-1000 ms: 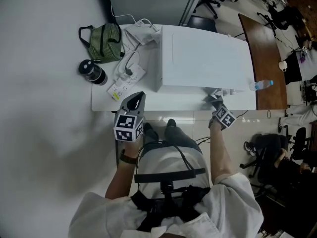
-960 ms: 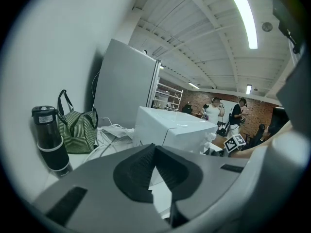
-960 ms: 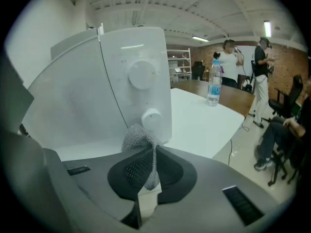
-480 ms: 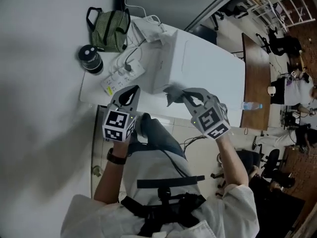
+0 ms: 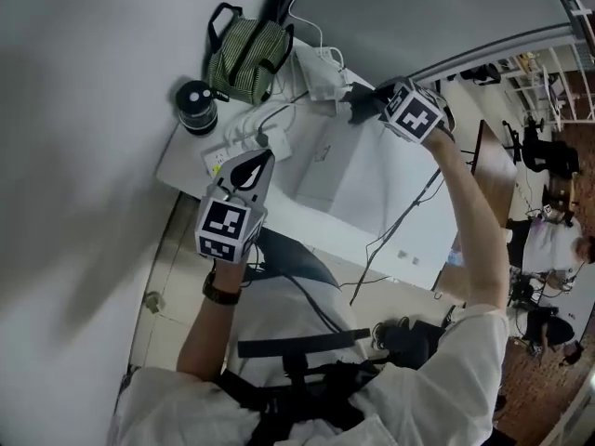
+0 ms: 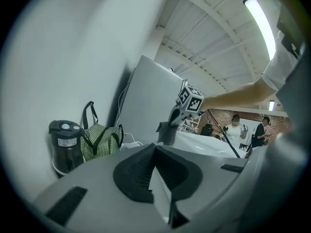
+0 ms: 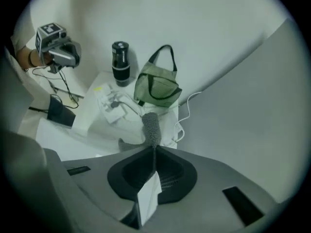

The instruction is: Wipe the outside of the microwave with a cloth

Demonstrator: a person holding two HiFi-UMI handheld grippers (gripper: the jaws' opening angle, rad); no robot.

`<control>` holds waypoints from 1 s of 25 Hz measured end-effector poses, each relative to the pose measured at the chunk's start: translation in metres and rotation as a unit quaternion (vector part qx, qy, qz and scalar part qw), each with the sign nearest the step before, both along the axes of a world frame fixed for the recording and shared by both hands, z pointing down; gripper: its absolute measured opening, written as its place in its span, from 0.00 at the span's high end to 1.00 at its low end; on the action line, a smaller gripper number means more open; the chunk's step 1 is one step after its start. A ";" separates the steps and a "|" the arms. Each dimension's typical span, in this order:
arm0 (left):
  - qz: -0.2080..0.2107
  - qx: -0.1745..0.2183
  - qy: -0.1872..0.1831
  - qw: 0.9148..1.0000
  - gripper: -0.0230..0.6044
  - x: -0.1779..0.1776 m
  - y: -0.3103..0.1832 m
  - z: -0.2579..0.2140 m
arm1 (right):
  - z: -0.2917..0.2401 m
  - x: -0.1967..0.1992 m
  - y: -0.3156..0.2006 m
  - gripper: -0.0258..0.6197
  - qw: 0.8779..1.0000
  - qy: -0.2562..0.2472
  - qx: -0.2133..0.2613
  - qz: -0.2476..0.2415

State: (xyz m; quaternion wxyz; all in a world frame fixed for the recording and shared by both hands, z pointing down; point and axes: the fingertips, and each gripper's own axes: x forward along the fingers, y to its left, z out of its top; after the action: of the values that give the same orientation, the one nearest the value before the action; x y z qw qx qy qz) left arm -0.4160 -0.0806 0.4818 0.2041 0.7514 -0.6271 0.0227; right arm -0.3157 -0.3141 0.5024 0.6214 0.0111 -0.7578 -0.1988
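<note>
The white microwave point(image 5: 376, 193) stands on a white table point(image 5: 182, 161). My right gripper point(image 5: 365, 108) is shut on a grey cloth point(image 5: 357, 111) and holds it at the far left corner of the microwave's top. In the right gripper view the cloth point(image 7: 151, 126) hangs out from between the shut jaws of the right gripper point(image 7: 154, 152). My left gripper point(image 5: 255, 162) hovers over the table's front left, shut with nothing in it. The left gripper view looks past its closed jaws at the cloth point(image 6: 167, 131) and the microwave top point(image 6: 211, 143).
A green striped bag point(image 5: 247, 49), a black flask point(image 5: 196, 105) and a white power strip point(image 5: 244, 143) with cables lie on the table left of the microwave. A grey wall rises behind. Desks, chairs and people point(image 6: 236, 130) are off to the right.
My right gripper has carried the cloth from the microwave's front up and across to the top's far left corner. The head view has swung round. The left gripper has kept its place.
</note>
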 end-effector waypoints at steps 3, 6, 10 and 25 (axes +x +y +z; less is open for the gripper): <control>-0.010 0.010 -0.006 1.000 0.93 -0.013 -0.022 -0.007 | 0.024 -0.008 -0.001 0.91 0.998 0.040 -0.040 -0.037; -0.015 0.016 -0.013 1.000 0.93 -0.024 -0.033 -0.003 | 0.045 -0.008 0.040 0.91 0.988 0.089 -0.065 -0.106; -0.023 0.013 -0.019 0.999 0.93 -0.025 -0.030 -0.001 | 0.050 -0.003 0.130 0.91 0.963 0.132 -0.079 -0.221; -0.047 -0.040 -0.021 0.998 0.93 -0.019 -0.023 0.037 | 0.087 0.000 0.119 0.91 0.920 0.233 -0.100 -0.299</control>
State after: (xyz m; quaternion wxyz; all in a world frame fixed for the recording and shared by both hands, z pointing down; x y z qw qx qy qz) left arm -0.4345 -0.1036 0.5185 0.2213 0.7115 -0.6648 0.0542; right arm -0.3162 -0.1946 0.5892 0.6897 -0.3252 -0.5756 -0.2956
